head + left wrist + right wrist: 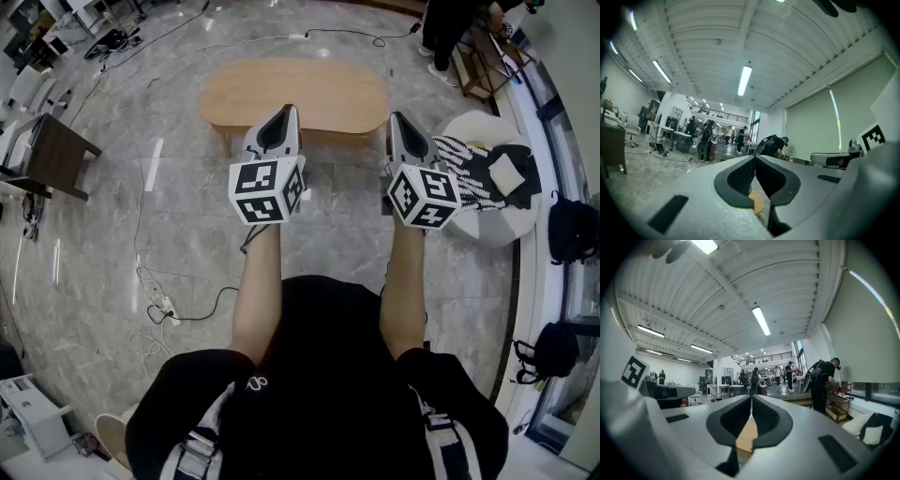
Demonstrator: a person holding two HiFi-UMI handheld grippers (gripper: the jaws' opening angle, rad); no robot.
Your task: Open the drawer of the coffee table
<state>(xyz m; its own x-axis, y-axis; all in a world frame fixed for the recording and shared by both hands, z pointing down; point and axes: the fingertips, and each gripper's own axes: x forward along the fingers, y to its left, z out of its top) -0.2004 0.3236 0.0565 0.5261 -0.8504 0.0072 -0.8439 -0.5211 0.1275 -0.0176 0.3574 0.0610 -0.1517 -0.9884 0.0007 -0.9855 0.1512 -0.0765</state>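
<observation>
Grippers held level side by side above a marble floor (187, 216). Left gripper (277, 122) and right gripper (401, 127) both have jaws closed and empty, near a wooden coffee table (295, 94).

Head view is showing two grippers, left gripper (286, 112) and right gripper (397, 119), one coffee table (295, 94), one white pouf (495, 230), two black bags (574, 230)

Front of the coffee table (295, 94) sits mostly behind the left gripper (289, 111) and right gripper (397, 117), so I can't make out the drawer at all. Both gripper views only catch a sliver of its wood behind the closed jaws. The person (450, 33) up top is cut off by the edge.
</observation>
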